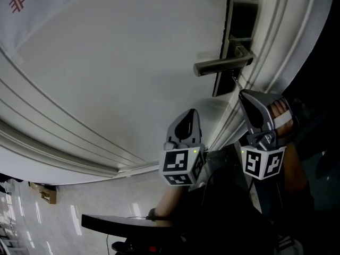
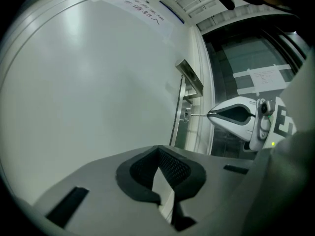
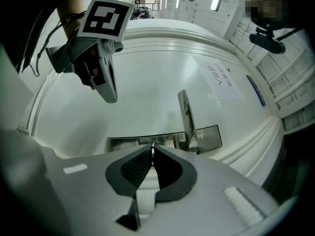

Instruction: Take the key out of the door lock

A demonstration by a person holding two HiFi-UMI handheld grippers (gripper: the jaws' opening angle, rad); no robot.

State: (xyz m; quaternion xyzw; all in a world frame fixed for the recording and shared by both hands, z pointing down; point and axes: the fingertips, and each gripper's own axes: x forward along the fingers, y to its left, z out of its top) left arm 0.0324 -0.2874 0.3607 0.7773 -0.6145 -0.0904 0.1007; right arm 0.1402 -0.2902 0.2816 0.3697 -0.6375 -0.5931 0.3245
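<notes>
The key (image 2: 199, 115) runs as a thin metal shaft from the lock plate (image 1: 239, 25), just under the handle (image 1: 220, 65), back into the tips of the right gripper (image 3: 152, 147). Those jaws are pressed onto it, with the key edge-on between the pads. The plate sits at the door's (image 1: 117, 62) edge by the frame. The left gripper (image 2: 158, 150) hangs beside the right one, further from that edge. Its jaws are pressed together with nothing between them, and it is clear of the door.
</notes>
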